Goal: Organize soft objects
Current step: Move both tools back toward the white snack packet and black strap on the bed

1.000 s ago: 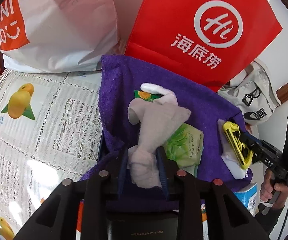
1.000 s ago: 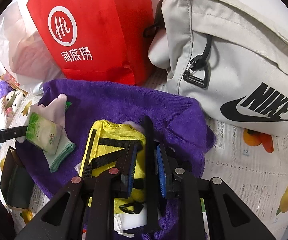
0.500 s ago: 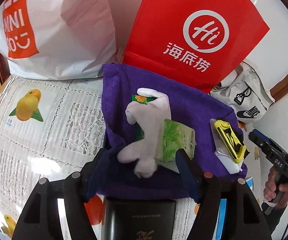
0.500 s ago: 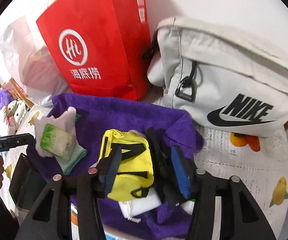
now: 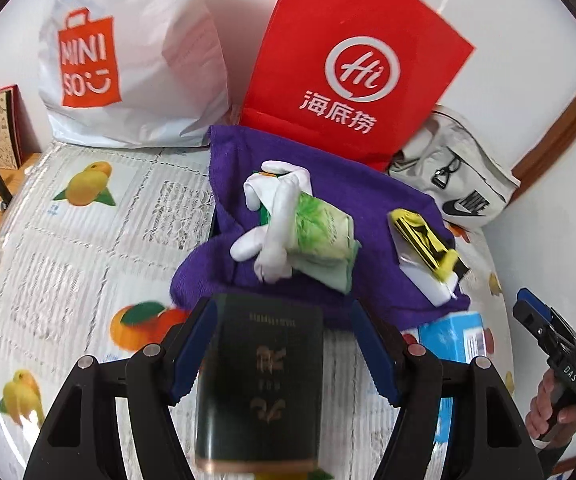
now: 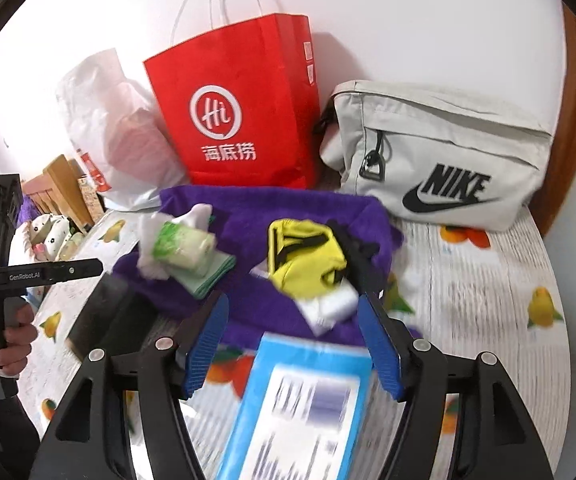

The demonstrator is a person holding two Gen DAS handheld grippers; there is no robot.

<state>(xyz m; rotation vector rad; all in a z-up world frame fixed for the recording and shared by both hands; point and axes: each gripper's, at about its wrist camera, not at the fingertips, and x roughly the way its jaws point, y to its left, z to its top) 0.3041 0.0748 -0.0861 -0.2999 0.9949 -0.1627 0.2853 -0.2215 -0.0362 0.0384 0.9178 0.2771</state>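
A purple towel (image 5: 328, 196) (image 6: 288, 216) lies on the table with soft things on it. A white glove (image 5: 276, 220) (image 6: 156, 264) lies across a green tissue pack (image 5: 322, 230) (image 6: 184, 246) on a folded green cloth (image 6: 212, 276). A yellow and black pouch (image 5: 424, 240) (image 6: 304, 260) rests on a white item (image 6: 328, 306). My left gripper (image 5: 284, 344) is open and empty, pulled back over a dark green box (image 5: 264, 380). My right gripper (image 6: 292, 344) is open and empty above a blue box (image 6: 300, 404).
A red paper bag (image 5: 352, 64) (image 6: 236, 112), a white Miniso bag (image 5: 128, 60) and a grey Nike bag (image 6: 440, 160) (image 5: 460, 188) stand behind the towel. The tablecloth (image 5: 68, 240) has a fruit print. Wooden items (image 6: 60, 188) stand at the left edge.
Both grippers opened, let go of the glove and the yellow pouch, and pulled back from the towel toward the near edge. The glove and pouch now lie on the towel.
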